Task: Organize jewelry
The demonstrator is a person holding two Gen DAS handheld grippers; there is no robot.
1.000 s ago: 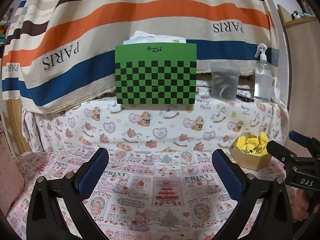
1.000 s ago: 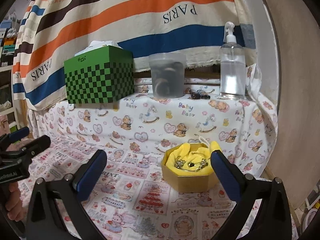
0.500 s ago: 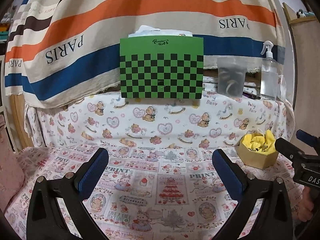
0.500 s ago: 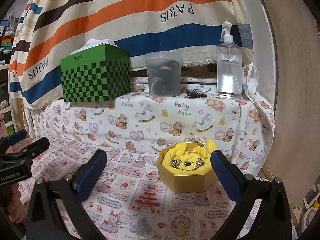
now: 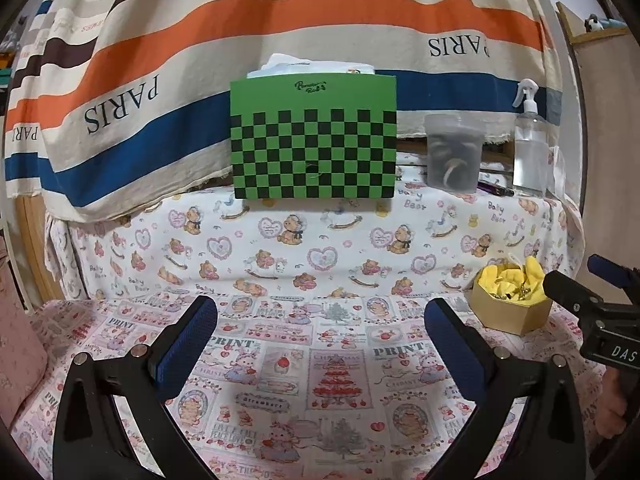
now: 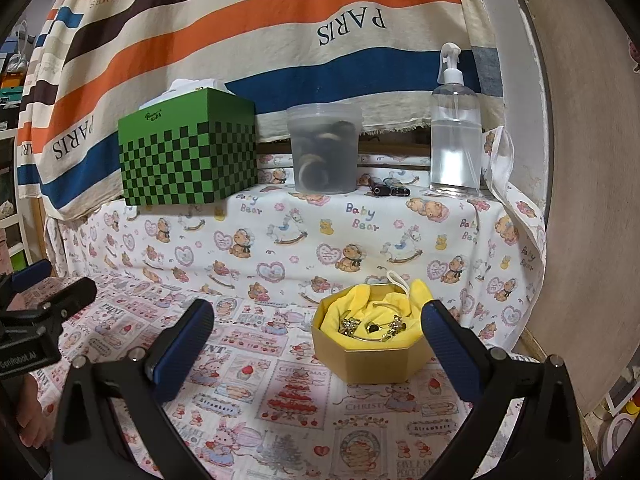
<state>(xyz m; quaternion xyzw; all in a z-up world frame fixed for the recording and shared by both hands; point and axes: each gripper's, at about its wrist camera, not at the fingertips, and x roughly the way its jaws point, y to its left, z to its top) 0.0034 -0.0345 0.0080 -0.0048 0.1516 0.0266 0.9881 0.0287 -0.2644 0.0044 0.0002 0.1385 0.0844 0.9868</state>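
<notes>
With both grippers' fingers (image 6: 448, 344) spread: jewelry box (image 6: 370, 354) btwn right pair, untouched.

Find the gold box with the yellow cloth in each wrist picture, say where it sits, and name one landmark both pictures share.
Left wrist view: the gold box sits at the right edge, on the printed cloth, just beyond the right gripper.
Right wrist view: the gold box sits right of centre, low down, near the right finger.
Shared landmark: the green checked box on the raised ledge behind.
</notes>
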